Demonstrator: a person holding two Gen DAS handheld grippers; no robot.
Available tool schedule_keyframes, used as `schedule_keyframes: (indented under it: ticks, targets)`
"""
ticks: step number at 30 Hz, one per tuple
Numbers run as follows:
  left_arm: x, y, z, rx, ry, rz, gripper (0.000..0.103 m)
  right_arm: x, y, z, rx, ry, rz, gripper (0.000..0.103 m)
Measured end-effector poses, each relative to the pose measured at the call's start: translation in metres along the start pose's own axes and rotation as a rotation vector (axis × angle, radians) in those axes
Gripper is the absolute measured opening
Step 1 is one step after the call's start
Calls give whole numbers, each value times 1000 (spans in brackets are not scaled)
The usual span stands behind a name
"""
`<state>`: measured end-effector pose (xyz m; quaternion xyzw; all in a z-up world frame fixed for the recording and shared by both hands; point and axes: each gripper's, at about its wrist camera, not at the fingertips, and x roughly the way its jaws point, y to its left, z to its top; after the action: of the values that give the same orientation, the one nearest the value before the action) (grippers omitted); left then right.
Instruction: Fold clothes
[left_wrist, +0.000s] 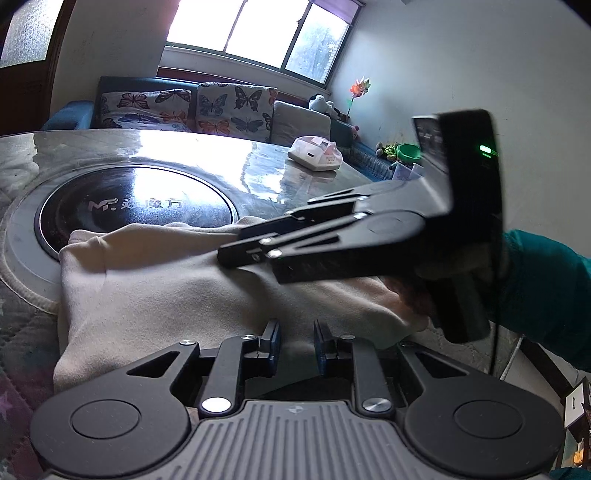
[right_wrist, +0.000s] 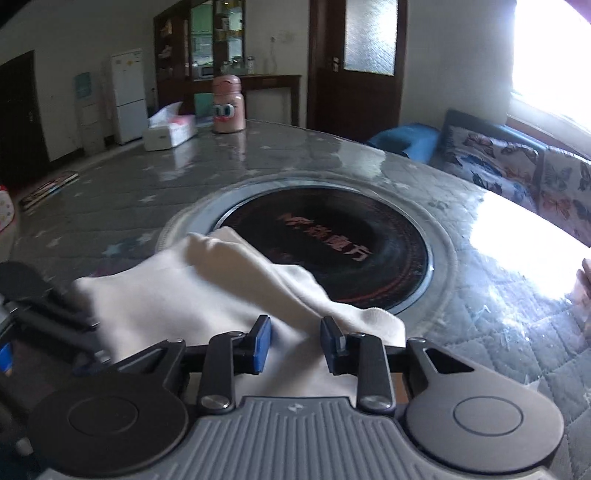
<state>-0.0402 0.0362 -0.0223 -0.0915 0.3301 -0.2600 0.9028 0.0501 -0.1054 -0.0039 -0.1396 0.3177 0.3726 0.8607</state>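
The garment (right_wrist: 207, 295) lies on the table (right_wrist: 480, 295) — overlapping the inset round plate (right_wrist: 351, 258).

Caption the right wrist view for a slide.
Right tongs open above a cream, soft folded garment lying partly over the round black cooktop in a grey table.

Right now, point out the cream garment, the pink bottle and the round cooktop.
cream garment (right_wrist: 173, 295): right wrist view, flat middle of the cloth.
pink bottle (right_wrist: 228, 107): right wrist view, body by the cartoon eyes.
round cooktop (left_wrist: 110, 199): left wrist view, black glass beside the logo.
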Motion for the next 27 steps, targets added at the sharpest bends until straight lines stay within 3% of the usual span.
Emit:
schedule_keyframes:
  ticks: [4, 11, 18, 23, 27]
  targets:
    - [0, 2, 0, -8, 0, -7, 22, 8, -4, 8, 14, -5, -38, 29]
    - [0, 4, 0, -18, -2, -14, 22, 23, 7, 23, -40, 7, 38, 29]
    - [0, 4, -1, -29, -6, -19, 22, 45, 12, 34, -65, 46, 12, 29]
    - [1, 5, 0, -30, -6, -24, 23, 43, 16, 42, -68, 15, 48, 34]
    - [0, 4, -1, -35, -6, -24, 23, 61, 21, 44, -84, 54, 38, 38]
